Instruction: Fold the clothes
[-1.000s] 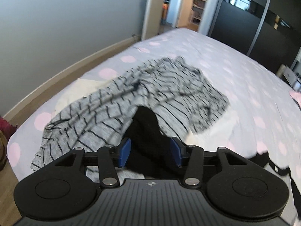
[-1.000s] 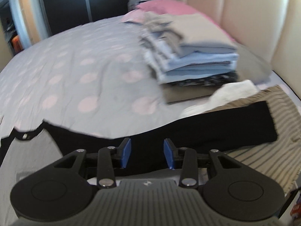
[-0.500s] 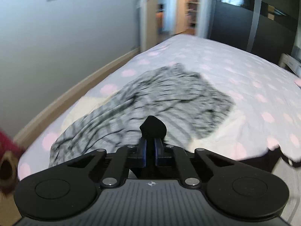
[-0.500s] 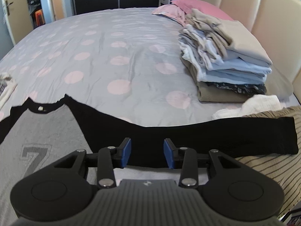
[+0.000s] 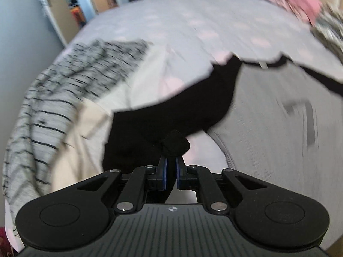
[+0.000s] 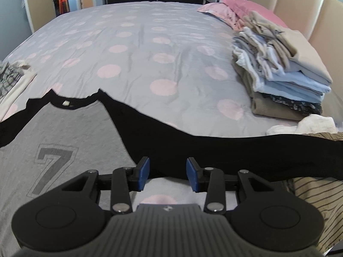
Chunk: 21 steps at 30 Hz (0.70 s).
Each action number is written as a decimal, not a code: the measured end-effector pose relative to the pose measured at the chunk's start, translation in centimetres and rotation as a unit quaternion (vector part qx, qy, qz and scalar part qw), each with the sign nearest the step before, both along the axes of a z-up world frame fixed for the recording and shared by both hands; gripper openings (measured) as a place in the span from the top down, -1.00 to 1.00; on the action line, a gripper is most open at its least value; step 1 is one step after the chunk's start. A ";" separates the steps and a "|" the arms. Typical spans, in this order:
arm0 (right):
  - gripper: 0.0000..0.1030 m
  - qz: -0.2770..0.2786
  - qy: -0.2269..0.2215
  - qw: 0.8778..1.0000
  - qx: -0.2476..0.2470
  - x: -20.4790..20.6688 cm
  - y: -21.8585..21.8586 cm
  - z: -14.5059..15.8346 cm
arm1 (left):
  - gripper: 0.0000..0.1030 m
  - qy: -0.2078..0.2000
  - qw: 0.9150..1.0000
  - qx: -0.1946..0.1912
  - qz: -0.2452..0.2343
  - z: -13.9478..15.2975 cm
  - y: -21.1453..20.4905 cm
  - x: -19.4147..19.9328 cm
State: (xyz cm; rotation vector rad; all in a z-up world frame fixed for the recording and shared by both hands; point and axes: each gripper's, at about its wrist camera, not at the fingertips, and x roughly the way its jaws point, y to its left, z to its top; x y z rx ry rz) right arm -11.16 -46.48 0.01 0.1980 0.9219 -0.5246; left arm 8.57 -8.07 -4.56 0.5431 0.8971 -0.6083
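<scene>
A grey raglan shirt (image 6: 53,132) with black sleeves and a "7" on its chest lies flat on the bed. My left gripper (image 5: 170,162) is shut on the bunched end of the shirt's left black sleeve (image 5: 171,111), with a knot of black cloth sticking out past the pads. The grey body (image 5: 268,128) lies to the right of that grip. In the right wrist view my right gripper (image 6: 167,169) stands open just above the other black sleeve (image 6: 235,150), which stretches out to the right; its pads touch nothing that I can see.
The bed (image 6: 150,42) has a lilac cover with pink dots. A stack of folded clothes (image 6: 283,75) and a pink pillow (image 6: 235,8) sit at the headboard. A grey striped garment (image 5: 53,90) lies on the left, a beige striped one (image 6: 310,192) and a white cloth (image 6: 310,124) on the right.
My left gripper closed on the black sleeve end, then rolled and swung right, bringing the sleeve toward the shirt's body. The right gripper drifted left along the other sleeve, still open.
</scene>
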 end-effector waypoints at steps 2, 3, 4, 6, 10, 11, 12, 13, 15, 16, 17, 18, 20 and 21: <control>0.20 0.011 0.007 1.000 0.000 0.2 0.5 -0.4 | 0.70 0.013 1.000 -0.002 -0.020 -0.7 0.3 -0.6; 0.20 0.016 0.010 1.000 -0.001 0.3 0.7 -0.5 | 0.54 0.019 0.999 -0.007 -0.025 -0.8 0.5 -0.8; 0.20 0.021 0.012 1.000 -0.003 0.4 0.9 -0.6 | 0.41 0.025 0.999 -0.011 -0.029 -0.8 0.8 -0.9; 0.20 0.025 0.014 1.000 -0.004 0.5 1.1 -0.8 | 0.33 0.035 0.998 -0.021 -0.038 -0.7 1.3 -1.2; 0.19 0.024 0.015 1.000 0.002 0.6 1.0 -0.9 | 0.20 0.029 0.998 -0.035 -0.036 -0.3 2.5 -1.1; 0.19 0.023 0.016 1.000 0.005 0.6 1.0 -0.9 | 0.20 0.019 0.999 -0.035 -0.025 -0.4 2.7 -0.9; 0.19 0.022 0.017 1.000 0.009 0.7 1.0 -1.0 | 0.20 0.010 0.999 -0.033 -0.010 -0.4 2.9 -0.6; 0.19 0.022 0.018 1.000 0.013 0.7 1.0 -1.1 | 0.20 0.001 1.000 -0.027 -0.003 -0.6 2.9 -0.3; 0.19 0.025 0.021 0.999 0.016 0.9 1.2 -1.2 | 0.20 -0.017 1.000 -0.009 0.000 -1.0 2.6 0.3; 0.19 0.028 0.022 0.999 0.016 1.0 1.3 -1.2 | 0.20 -0.027 1.000 0.003 -0.004 -1.3 2.3 0.6; 0.19 0.030 0.023 0.999 0.015 1.1 1.5 -1.2 | 0.20 -0.031 0.999 0.014 -0.008 -1.7 1.9 0.8; 0.19 0.032 0.024 0.999 0.014 1.2 1.7 -1.3 | 0.20 -0.034 0.999 0.025 -0.013 -2.2 1.6 1.1; 0.19 0.036 0.024 0.999 0.014 1.3 1.9 -1.3 | 0.20 -0.026 0.998 0.048 -0.019 -3.4 0.9 1.7; 0.19 0.038 0.024 0.999 0.014 1.4 2.0 -1.3 | 0.22 -0.023 0.998 0.060 -0.022 -4.1 0.7 1.9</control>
